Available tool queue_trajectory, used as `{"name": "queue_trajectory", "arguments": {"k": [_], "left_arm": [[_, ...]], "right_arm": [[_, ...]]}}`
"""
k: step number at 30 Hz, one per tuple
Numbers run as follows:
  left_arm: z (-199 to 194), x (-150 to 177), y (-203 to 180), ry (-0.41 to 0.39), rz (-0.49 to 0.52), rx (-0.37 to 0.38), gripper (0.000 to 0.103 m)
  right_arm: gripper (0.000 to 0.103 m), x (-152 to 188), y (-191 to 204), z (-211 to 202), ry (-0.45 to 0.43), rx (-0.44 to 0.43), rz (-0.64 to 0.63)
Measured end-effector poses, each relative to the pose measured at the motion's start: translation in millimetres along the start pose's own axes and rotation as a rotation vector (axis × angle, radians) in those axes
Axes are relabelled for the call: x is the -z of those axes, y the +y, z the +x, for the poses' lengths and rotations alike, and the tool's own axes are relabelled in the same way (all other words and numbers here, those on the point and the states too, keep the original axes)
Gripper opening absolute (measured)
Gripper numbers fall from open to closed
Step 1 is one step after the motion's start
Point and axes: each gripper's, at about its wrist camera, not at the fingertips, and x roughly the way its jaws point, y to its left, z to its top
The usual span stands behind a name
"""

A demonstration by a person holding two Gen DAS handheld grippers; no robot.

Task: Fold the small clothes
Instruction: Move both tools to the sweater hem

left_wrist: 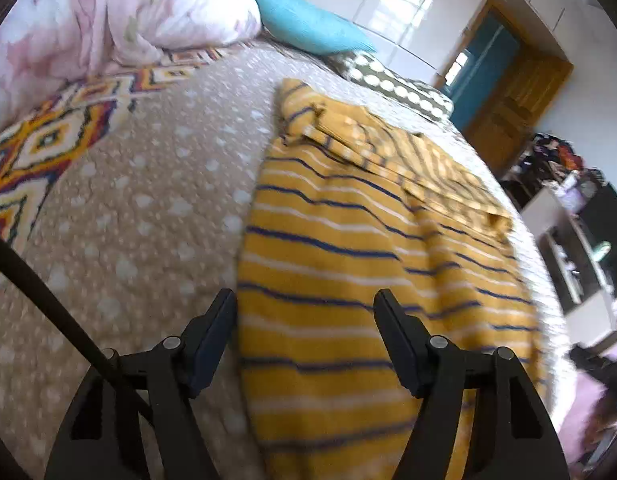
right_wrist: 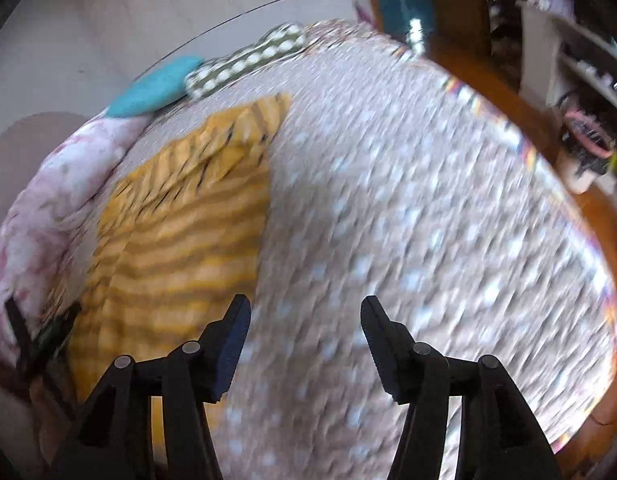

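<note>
A yellow garment (left_wrist: 348, 240) with navy and white stripes lies spread on the beige spotted bedspread (left_wrist: 148, 208), with a sleeve folded across its far part. My left gripper (left_wrist: 304, 302) hovers open over the garment's near left edge. Its left finger is above the bedspread and its right finger above the cloth, and nothing is pinched. In the blurred right wrist view the same garment (right_wrist: 180, 232) lies at the left. My right gripper (right_wrist: 306, 306) stands open over bare bedspread (right_wrist: 408, 220), just right of the garment's edge, with nothing between its fingers.
A pink floral duvet (left_wrist: 128, 12), a turquoise pillow (left_wrist: 304, 24) and a dotted pillow (left_wrist: 392, 84) line the far side of the bed. A zigzag blanket (left_wrist: 40, 148) lies at the left. A wooden door (left_wrist: 512, 108) and cluttered shelves (left_wrist: 576, 232) stand beyond the bed's right edge.
</note>
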Motion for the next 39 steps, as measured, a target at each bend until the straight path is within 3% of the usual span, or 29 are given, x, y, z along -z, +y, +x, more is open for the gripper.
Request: {"name": "queue_trajectory", "arguments": {"k": [5,11,15,19,21,25,31,39], "left_arm": [[-29.9,10.4,15.2,0.007,-0.051,-0.025,0.069],[-28.8,24.3,38.1,0.088,-0.192,0.134,0.069],[-17.4,25.0,26.9,0.112,-0.173,0.205,0.069],[-5.2,24.9,22.6,0.149,-0.223,0.33,0.05],[-2.6,28.1,27.8,0.146,-0.275,0.375,0.05],[-7.9,35.1,29.1,0.143,-0.296,0.409,0.05],[-14.3,53.9,14.2,0.163,-0.248,0.426,0.05],[-13.8,62.5,-2.9,0.18,-0.219,0.404,0.051]], "right_arm": [[0.062,31.0,5.1,21.0,0.015,-0.183,0.035],[0.062,48.5,15.4,42.8,0.019,-0.307,0.061],[0.062,49.4,26.6,52.5,0.042,-0.4,0.071],[0.062,49.1,38.4,59.5,0.04,-0.432,0.06],[0.062,48.1,42.1,63.1,0.043,-0.469,0.081],[0.061,46.4,47.3,71.9,0.06,-0.539,0.116],[0.054,57.0,58.5,80.7,0.106,-0.633,0.141],[0.051,71.3,77.2,79.1,0.095,-0.596,0.1]]}}
